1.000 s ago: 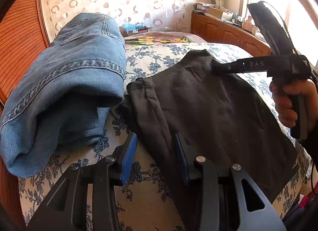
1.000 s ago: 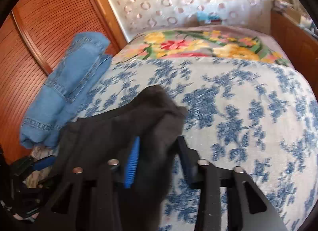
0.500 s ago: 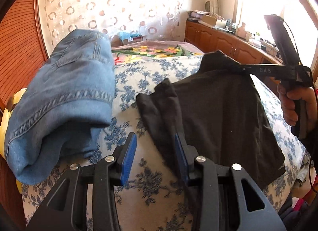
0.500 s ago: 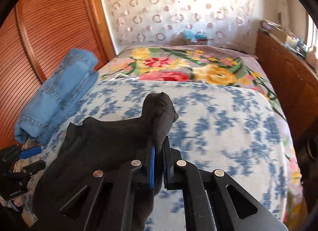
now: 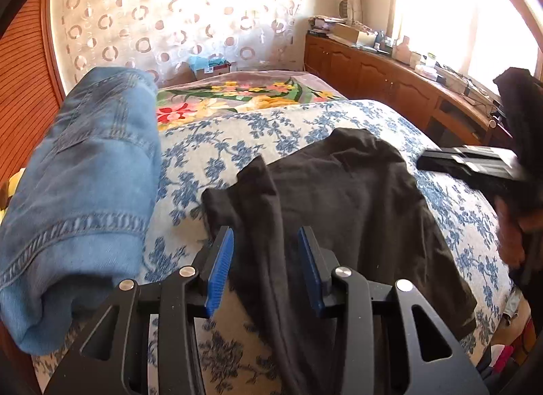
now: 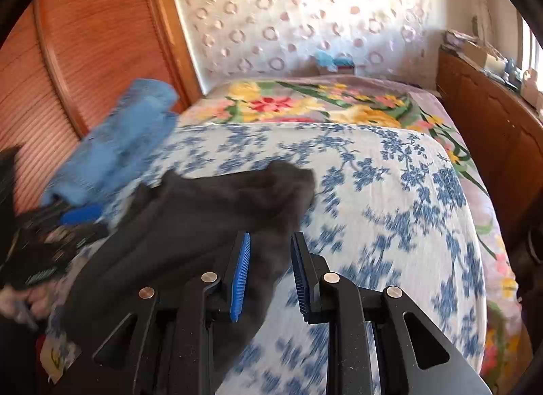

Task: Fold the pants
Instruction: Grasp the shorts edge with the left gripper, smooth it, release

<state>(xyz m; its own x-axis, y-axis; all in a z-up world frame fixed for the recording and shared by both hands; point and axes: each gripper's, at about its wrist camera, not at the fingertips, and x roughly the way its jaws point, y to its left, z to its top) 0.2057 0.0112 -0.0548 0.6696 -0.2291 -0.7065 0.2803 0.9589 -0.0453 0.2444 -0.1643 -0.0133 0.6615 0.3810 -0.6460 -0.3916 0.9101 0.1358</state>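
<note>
1. the black pants (image 5: 342, 211) lie spread on the near part of the blue-flowered bedspread (image 5: 258, 130), rumpled, with a raised fold at the left edge and a raised corner at the far end.
2. the left gripper (image 5: 265, 252) has its jaws open; the blue pads (image 5: 220, 269) stand apart over the near left part of the pants, and no cloth is pinched between them.
3. the right gripper (image 6: 269, 262) has its jaws open over the right edge of the pants (image 6: 210, 218), apart from the cloth.
4. folded blue jeans (image 5: 85, 184) lie on the left, just beside the pants, along the wooden slatted panel (image 5: 23, 96). they bound the left side.
5. a floral blanket (image 5: 244, 92) covers the far part of the bed; a small box (image 5: 210, 67) sits behind it by the circle-patterned curtain (image 5: 169, 14).
6. a wooden cabinet (image 5: 390, 79) with clutter on top runs along the right side, under the bright window (image 5: 458, 11).
7. open bedspread remains far of the pants and to their right, up to the bed's right edge (image 6: 475, 225).
8. in the left wrist view the right gripper (image 5: 468, 165) and its hand (image 5: 512, 235) are blurred and cut by the frame; a dark shape above them cannot be identified.
9. in the right wrist view the left gripper (image 6: 68, 221), jeans (image 6: 112, 154) and pants are motion-blurred. the near end of the pants is hidden behind the gripper bodies.
</note>
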